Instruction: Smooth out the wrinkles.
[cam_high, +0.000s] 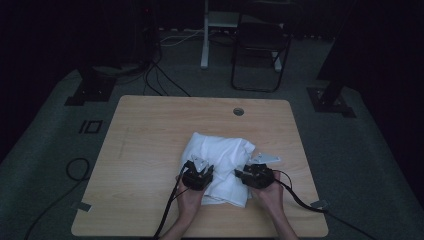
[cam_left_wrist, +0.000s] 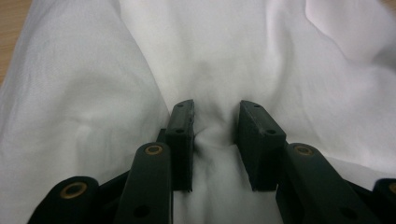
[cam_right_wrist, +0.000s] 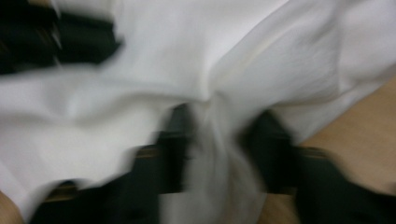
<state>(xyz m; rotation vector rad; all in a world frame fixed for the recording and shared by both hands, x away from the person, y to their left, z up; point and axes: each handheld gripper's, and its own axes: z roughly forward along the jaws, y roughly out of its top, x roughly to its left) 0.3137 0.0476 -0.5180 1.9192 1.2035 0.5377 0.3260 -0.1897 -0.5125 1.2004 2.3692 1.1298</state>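
White cloth (cam_high: 217, 165), crumpled into a loose heap, lies on the near half of a light wooden table (cam_high: 150, 150), a little right of centre, as a person works it with a handheld gripper in each hand. The left gripper (cam_high: 198, 172) sits at the heap's near-left edge and the right gripper (cam_high: 250, 175) at its near-right edge, so the fabric lies between the two tools and stretches away from both toward the far side of the table. Seen from the left gripper view, the left gripper (cam_left_wrist: 215, 133) has its jaws partly drawn together on a raised fold of cloth (cam_left_wrist: 140, 56), the fabric puckered between the pads. The right gripper view is blurred, yet a gathered ridge of cloth (cam_right_wrist: 215, 154) runs up between the dark jaws of the right gripper (cam_right_wrist: 224, 135), which appear pinched on it. Both hands sit about equally close to the heap, one on each near corner, so any coming pull apart or lift would likely turn on the span of fabric stretched between the two holds. There are no containers on the table; a small round cable hole (cam_high: 238, 111) sits near its far edge.
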